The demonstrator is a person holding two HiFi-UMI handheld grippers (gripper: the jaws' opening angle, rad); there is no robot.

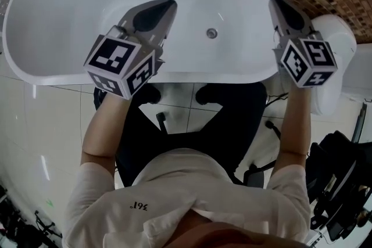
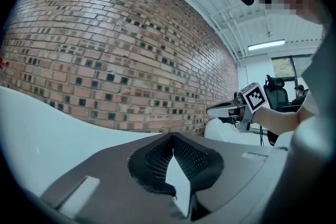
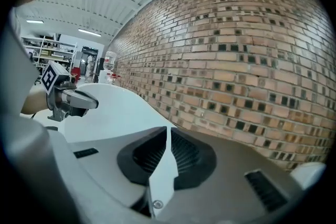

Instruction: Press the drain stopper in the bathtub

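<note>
Not pressed yet: your left claw (image 1: 167, 6) and right claw (image 1: 275, 3) hover clenched, empty over the bathtub (image 1: 64, 3); lower one onto the drain stopper (image 1: 211, 33).

The bathtub (image 1: 70, 3) looked like smooth, glossy white enamel or acrylic, and the small round drain stopper (image 1: 211, 33) in its bottom shone like polished metal, while the floor tiles (image 1: 35, 119) along its near edge were pale and glossy. Each hand-held gripper, left (image 1: 167, 5) and right (image 1: 274, 2), had a matt grey plastic shell, dull black textured pads (image 2: 152, 157) and a matt cube printed in black and white. The brick wall (image 2: 121, 44) behind the tub's far edge was rough and matt, and the person's light shirt (image 1: 174, 194) was soft creased cloth.
</note>
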